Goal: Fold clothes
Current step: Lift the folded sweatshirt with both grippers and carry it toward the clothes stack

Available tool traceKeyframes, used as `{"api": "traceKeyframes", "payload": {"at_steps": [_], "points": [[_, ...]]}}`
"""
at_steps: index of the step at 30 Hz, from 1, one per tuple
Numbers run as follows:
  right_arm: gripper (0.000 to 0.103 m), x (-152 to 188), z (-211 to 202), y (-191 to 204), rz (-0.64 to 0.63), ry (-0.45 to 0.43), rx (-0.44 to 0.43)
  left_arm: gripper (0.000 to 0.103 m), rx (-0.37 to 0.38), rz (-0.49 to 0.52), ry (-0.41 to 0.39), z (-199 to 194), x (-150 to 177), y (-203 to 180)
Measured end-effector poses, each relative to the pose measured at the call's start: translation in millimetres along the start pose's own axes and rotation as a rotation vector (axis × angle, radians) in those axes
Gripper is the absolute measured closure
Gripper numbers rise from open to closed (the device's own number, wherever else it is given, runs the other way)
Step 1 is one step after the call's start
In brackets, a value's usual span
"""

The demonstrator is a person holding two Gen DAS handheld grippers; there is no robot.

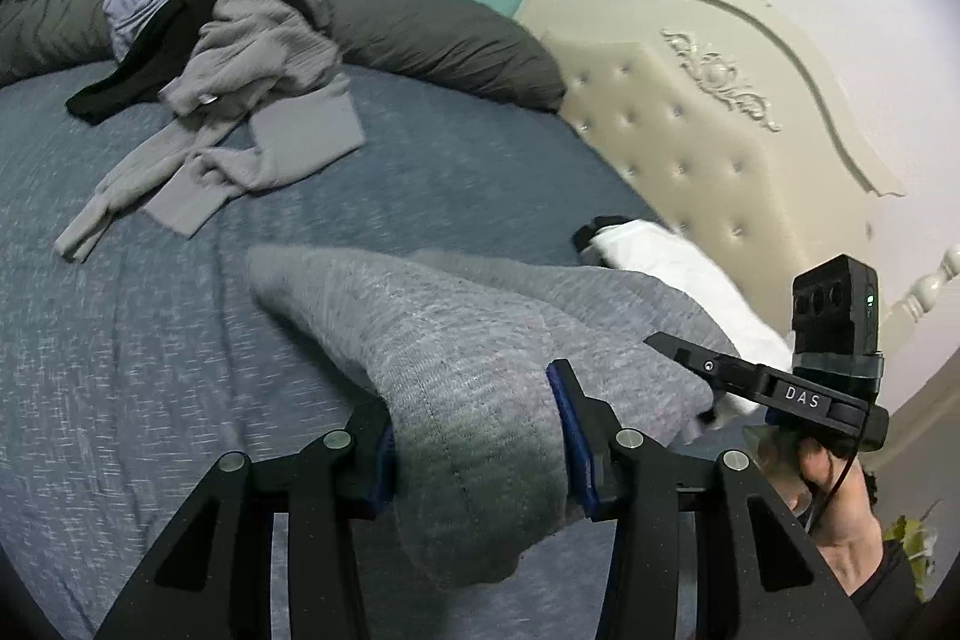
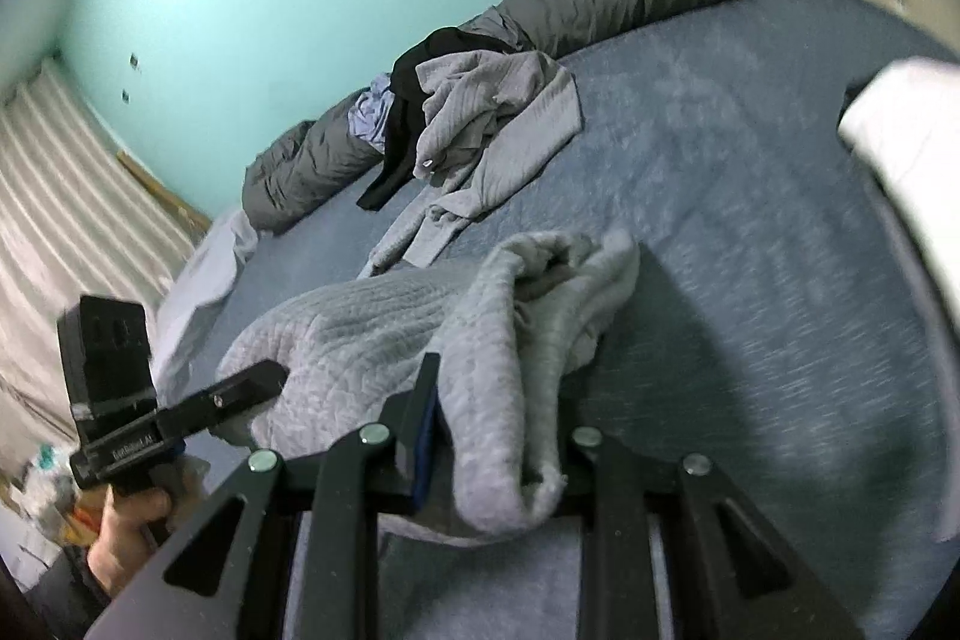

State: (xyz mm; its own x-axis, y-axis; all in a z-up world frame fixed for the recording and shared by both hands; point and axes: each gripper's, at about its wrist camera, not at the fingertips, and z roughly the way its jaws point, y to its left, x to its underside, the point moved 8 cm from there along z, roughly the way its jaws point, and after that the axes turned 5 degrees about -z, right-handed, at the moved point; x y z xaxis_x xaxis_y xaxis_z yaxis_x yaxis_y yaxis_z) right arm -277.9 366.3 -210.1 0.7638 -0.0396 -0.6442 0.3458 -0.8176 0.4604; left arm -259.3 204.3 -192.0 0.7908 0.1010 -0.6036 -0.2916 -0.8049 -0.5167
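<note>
Clothes pile (image 1: 228, 58) beyond held sweater (image 1: 468, 370)

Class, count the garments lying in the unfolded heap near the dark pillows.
3 visible: a grey ribbed top in front, a black garment beneath it, and a lilac one behind, against the pillows. More may be hidden underneath.

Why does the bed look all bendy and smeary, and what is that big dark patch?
Left wrist view: the fisheye lens curves the blue speckled bedspread and the cream tufted headboard; the white folded cloth is motion-smeared. Right wrist view: the bedspread streaks with blur, and the dark patch is a shadow beside the held grey knitted garment.
</note>
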Motion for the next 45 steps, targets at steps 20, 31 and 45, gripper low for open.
{"api": "traceKeyframes", "payload": {"at_steps": [20,31,45], "points": [[0.079,-76,-187,-40,-0.069,-0.119,0.138,0.055,0.151,0.130,-0.054,9,-53,-201],[0.080,-152,-254,-100,-0.076,-0.216,0.195,0.055,0.199,0.177,-0.075,59,-112,-301],[0.080,-206,-274,-213,-0.121,-0.297,0.296,0.055,0.219,0.218,-0.088,171,-145,-365]]}}
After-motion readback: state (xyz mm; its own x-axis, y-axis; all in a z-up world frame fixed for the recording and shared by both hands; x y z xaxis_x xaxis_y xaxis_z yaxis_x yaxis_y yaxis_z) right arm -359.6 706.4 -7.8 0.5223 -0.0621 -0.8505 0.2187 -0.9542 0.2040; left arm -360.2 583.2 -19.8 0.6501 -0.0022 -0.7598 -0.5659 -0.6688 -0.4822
